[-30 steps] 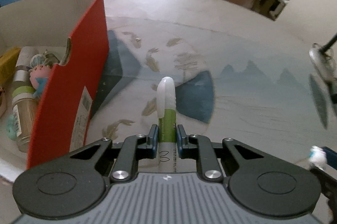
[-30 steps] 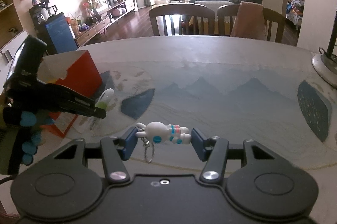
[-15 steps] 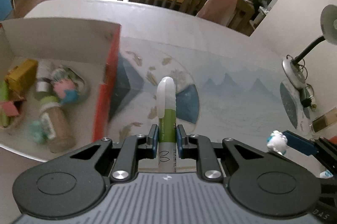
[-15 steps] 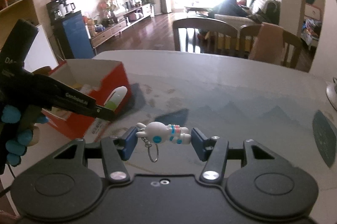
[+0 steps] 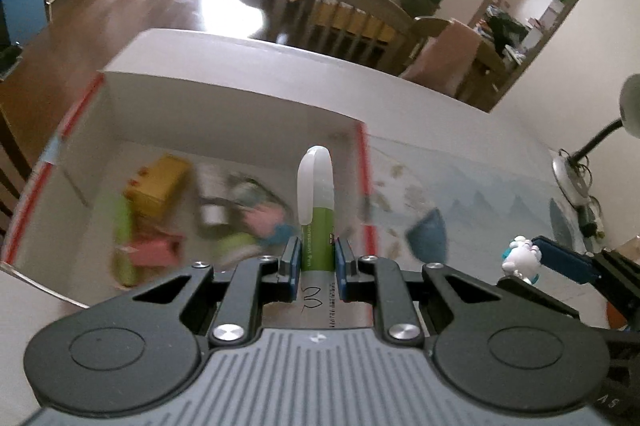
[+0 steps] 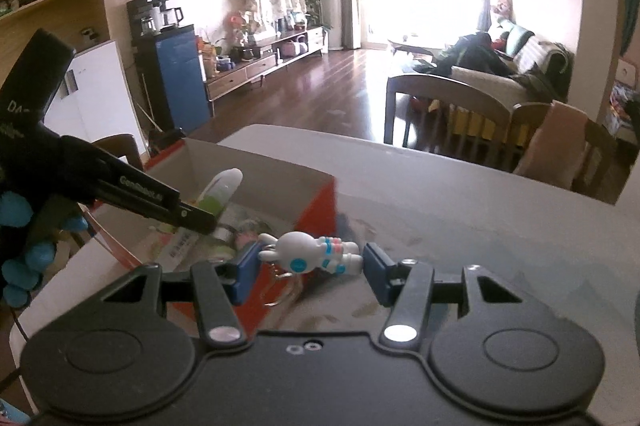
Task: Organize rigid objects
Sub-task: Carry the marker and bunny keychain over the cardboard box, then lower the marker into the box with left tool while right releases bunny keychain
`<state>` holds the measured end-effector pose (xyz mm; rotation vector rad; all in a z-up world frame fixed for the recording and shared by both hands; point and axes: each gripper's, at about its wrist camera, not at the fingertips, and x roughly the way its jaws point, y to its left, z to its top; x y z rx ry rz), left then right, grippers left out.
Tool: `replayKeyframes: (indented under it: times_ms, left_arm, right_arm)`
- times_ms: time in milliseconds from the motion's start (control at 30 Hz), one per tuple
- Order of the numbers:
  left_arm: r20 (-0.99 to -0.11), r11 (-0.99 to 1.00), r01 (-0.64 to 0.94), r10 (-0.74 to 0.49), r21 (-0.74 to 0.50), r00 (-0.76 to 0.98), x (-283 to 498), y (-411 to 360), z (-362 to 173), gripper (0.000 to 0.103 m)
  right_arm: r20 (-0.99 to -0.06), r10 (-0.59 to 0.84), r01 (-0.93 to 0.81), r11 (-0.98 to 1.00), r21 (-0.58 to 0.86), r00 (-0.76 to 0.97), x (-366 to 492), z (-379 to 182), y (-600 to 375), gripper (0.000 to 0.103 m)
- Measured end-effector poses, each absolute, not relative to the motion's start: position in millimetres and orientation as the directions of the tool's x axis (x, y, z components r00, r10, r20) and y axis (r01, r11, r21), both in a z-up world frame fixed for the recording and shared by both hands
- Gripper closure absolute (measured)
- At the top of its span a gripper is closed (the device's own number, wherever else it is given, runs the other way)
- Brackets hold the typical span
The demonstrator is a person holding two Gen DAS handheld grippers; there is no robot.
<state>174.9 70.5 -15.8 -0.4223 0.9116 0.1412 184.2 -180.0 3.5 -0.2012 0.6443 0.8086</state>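
My left gripper (image 5: 316, 262) is shut on a green and white pen (image 5: 316, 201) with a translucent cap. It holds the pen above the open red cardboard box (image 5: 366, 185), over its right side. My right gripper (image 6: 310, 264) is shut on a white rabbit astronaut keychain (image 6: 310, 254), held sideways just right of the box (image 6: 320, 209). The keychain also shows in the left wrist view (image 5: 520, 260). The left gripper with the pen (image 6: 220, 189) shows in the right wrist view.
The box holds several small items, among them a yellow block (image 5: 158, 185), a pink piece (image 5: 152, 250) and a small bottle (image 5: 212, 197), all blurred. A patterned mat (image 5: 460, 201) covers the white table. A desk lamp (image 5: 592, 145) stands at the right. Chairs (image 6: 448, 113) stand behind.
Both grippers have risen and swung left toward the box. The pen was over the mat beside the box and is now above the box interior. The keychain has come close to the box's right wall.
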Motion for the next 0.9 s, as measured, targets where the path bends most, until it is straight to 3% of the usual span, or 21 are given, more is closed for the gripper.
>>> replayKeyframes:
  times_ms: [633,900]
  left_arm:
    - [-0.825,0.935,-0.320,0.060,-0.151,0.562,168.3,182.9,-38.9,0.086]
    - [-0.855,0.944,-0.295,0.024,-0.151,0.517,185.2,196.0,-65.9,0.086]
  right_arm:
    - [-0.679,0.567,-0.768,0.640,0.007,0.466,176.1,-32.8,-51.1,0.048]
    - [-0.745,0.505,-0.766,0.643,-0.011,0.435,185.9,-66.3,-17.3,0.048]
